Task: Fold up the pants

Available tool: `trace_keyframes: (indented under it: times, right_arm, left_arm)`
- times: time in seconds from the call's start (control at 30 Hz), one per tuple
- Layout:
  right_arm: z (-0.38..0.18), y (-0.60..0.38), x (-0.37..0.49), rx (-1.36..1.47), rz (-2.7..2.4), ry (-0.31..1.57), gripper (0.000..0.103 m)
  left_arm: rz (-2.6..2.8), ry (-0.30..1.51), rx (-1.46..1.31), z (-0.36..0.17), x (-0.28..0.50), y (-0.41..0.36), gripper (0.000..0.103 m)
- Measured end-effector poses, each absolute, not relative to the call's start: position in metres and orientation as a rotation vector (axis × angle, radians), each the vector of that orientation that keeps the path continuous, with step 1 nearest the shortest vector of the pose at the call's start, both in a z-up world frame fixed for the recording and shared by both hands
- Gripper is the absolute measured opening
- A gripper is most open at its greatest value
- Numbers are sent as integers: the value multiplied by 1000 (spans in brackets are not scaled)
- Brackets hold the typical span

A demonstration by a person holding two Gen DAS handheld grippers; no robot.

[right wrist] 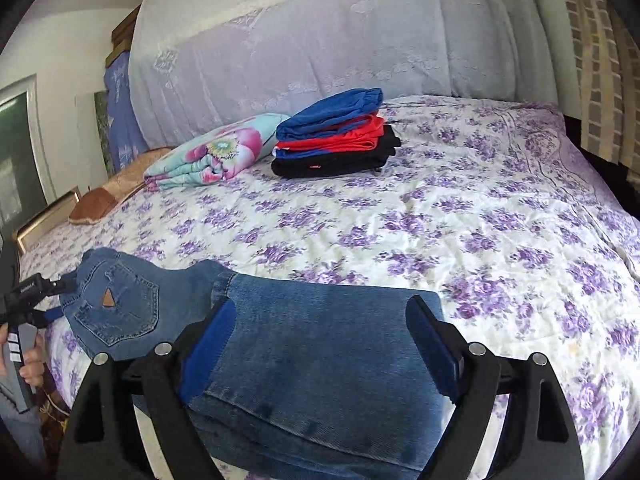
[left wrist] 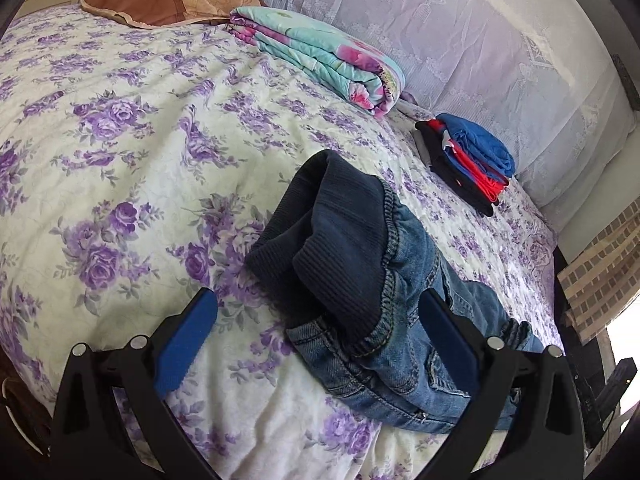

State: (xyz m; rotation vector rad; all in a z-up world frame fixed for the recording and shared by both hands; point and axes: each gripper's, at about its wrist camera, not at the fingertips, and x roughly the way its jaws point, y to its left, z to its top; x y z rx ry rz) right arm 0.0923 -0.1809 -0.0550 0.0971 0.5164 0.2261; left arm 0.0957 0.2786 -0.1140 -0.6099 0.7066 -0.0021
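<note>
A pair of blue jeans (right wrist: 320, 340) lies on the bed, legs folded over one another; the back pocket (right wrist: 116, 312) with a brown patch faces up. In the left wrist view the jeans (left wrist: 400, 352) show their dark navy ribbed waistband (left wrist: 332, 232), bunched and raised. My left gripper (left wrist: 320, 320) is open, its jaws astride the waistband end, blue pads (left wrist: 188, 344) apart. My right gripper (right wrist: 320, 328) is open, jaws wide over the folded leg end, touching nothing that I can tell. The left gripper also shows in the right wrist view (right wrist: 36, 304), at the waistband end.
The floral bedspread (right wrist: 440, 216) covers the bed. A stack of folded blue, red and black clothes (right wrist: 336, 136) sits at the back, next to a folded floral quilt (right wrist: 212, 156). A brown pillow (left wrist: 168, 2) lies near the headboard. A lace-covered backrest (right wrist: 320, 32) stands behind.
</note>
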Motion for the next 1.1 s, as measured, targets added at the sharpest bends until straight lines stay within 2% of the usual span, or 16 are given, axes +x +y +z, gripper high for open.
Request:
trace_keyframes:
  times: [0.4, 0.43, 0.5, 0.53, 0.67, 0.9, 0.93, 1.0, 1.03, 1.1]
  right_arm:
    - [-62, -224, 86, 242, 201, 541, 91]
    - [-62, -227, 86, 257, 201, 540, 91]
    - [-63, -233, 86, 284, 199, 543, 91]
    - [-63, -236, 86, 297, 197, 545, 91]
    - [-67, -245, 87, 343, 194, 556, 91]
    - [-72, -244, 90, 350, 212, 566, 91]
    - [-72, -245, 90, 352, 214, 565, 91]
    - [-72, -246, 90, 354, 210, 562, 91]
    - [-73, -248, 90, 359, 208, 560, 91]
    - [-73, -253, 90, 370, 207, 555, 91]
  left_arm:
    - [-113, 656, -751, -117, 95, 296, 96]
    - [-112, 649, -764, -117, 94, 298, 94]
    - [-94, 648, -778, -119, 94, 301, 79]
    - [-103, 651, -791, -120, 95, 302, 58]
    - [-127, 661, -817, -121, 96, 302, 55]
    - [-123, 649, -836, -124, 100, 300, 55]
    - [-123, 643, -825, -123, 101, 299, 50]
    - [-124, 624, -816, -120, 99, 300, 32]
    - [-135, 613, -821, -117, 98, 301, 27]
    - [-146, 600, -806, -108, 95, 299, 25]
